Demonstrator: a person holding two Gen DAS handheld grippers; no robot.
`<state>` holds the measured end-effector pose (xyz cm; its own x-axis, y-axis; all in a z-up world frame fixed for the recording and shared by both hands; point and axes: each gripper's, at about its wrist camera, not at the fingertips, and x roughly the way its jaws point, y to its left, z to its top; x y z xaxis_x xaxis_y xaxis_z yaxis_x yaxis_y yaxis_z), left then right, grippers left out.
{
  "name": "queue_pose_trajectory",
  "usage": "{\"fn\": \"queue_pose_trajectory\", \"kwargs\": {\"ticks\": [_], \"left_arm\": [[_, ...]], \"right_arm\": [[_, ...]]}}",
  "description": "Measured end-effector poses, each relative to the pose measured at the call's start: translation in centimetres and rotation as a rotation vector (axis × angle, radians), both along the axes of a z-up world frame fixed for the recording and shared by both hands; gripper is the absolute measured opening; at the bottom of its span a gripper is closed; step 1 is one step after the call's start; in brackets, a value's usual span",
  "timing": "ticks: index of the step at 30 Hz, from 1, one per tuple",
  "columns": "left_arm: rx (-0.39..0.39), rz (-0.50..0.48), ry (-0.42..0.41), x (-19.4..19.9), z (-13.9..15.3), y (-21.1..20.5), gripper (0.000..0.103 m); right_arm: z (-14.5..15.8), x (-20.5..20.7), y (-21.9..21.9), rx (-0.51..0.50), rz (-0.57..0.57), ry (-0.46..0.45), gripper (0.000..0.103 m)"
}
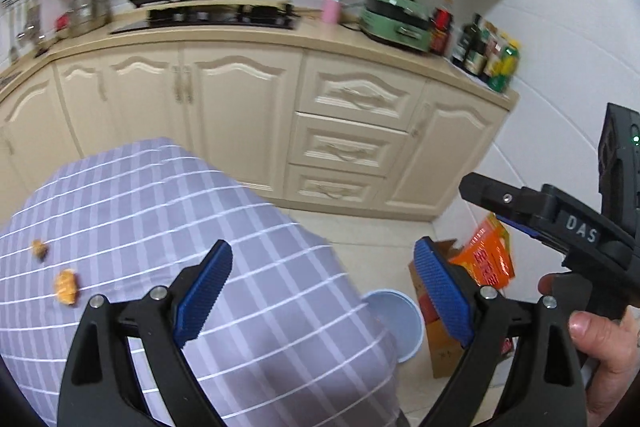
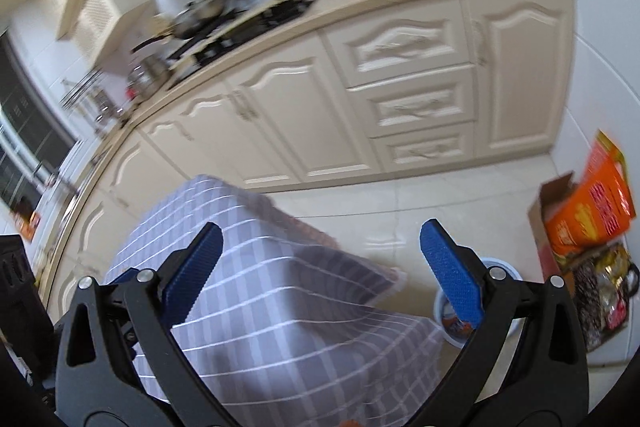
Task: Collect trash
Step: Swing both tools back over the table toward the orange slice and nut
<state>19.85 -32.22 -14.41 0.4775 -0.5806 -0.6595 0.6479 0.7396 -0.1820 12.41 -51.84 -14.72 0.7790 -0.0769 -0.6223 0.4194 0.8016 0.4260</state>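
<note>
Two orange food scraps (image 1: pixel 67 287) (image 1: pixel 40 250) lie on the purple checked tablecloth (image 1: pixel 180 211) at the left. My left gripper (image 1: pixel 324 255) hangs open over the table's right corner with nothing between its pads. A white round bin (image 1: pixel 400 323) stands on the floor just past that corner. My right gripper (image 2: pixel 320 231) is also open and empty, above the cloth's edge (image 2: pixel 280 287). The bin (image 2: pixel 498 264) sits under its right finger, with some orange and blue bits (image 2: pixel 456 327) inside. The right gripper (image 1: pixel 488 205) shows from the side at the right, held by a hand (image 1: pixel 600 339).
A cardboard box (image 1: pixel 440 339) with an orange bag (image 1: pixel 486 259) stands on the floor beside the bin, next to the white wall. Cream kitchen cabinets (image 1: pixel 340 115) run behind the table, with a hob, pan and bottles (image 1: pixel 488 55) on the counter. A dark patterned bag (image 2: pixel 604 291) lies near the box.
</note>
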Motion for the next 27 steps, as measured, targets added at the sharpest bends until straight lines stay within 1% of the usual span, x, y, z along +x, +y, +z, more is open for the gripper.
{"fn": "queue_pose_trajectory", "kwargs": {"ticks": [3, 7, 13, 16, 19, 22, 27], "left_arm": [[-0.022, 0.056, -0.019, 0.6, 0.9, 3.1, 0.092], [-0.032, 0.136, -0.043, 1.1, 1.6, 7.5, 0.092], [-0.021, 0.270, -0.044, 2.1, 1.3, 13.9, 0.093], [-0.019, 0.314, -0.041, 2.6, 1.1, 16.4, 0.095], [-0.018, 0.345, -0.040, 2.7, 0.8, 18.2, 0.096], [0.003, 0.386, -0.043, 3.0, 0.1, 20.1, 0.096], [0.040, 0.424, -0.024, 4.0, -1.5, 21.5, 0.096]], "right_arm": [[0.9, 1.6, 2.8, -0.024, 0.061, -0.013, 0.097], [1.9, 3.4, 6.6, -0.048, 0.147, -0.026, 0.097], [2.9, 5.6, 11.6, -0.079, 0.253, -0.039, 0.097], [3.3, 6.4, 13.6, -0.100, 0.295, -0.042, 0.097], [3.5, 7.1, 15.3, -0.116, 0.319, -0.041, 0.097], [3.5, 7.7, 16.5, -0.134, 0.341, -0.039, 0.097], [3.1, 8.7, 17.9, -0.157, 0.374, -0.026, 0.097]]}}
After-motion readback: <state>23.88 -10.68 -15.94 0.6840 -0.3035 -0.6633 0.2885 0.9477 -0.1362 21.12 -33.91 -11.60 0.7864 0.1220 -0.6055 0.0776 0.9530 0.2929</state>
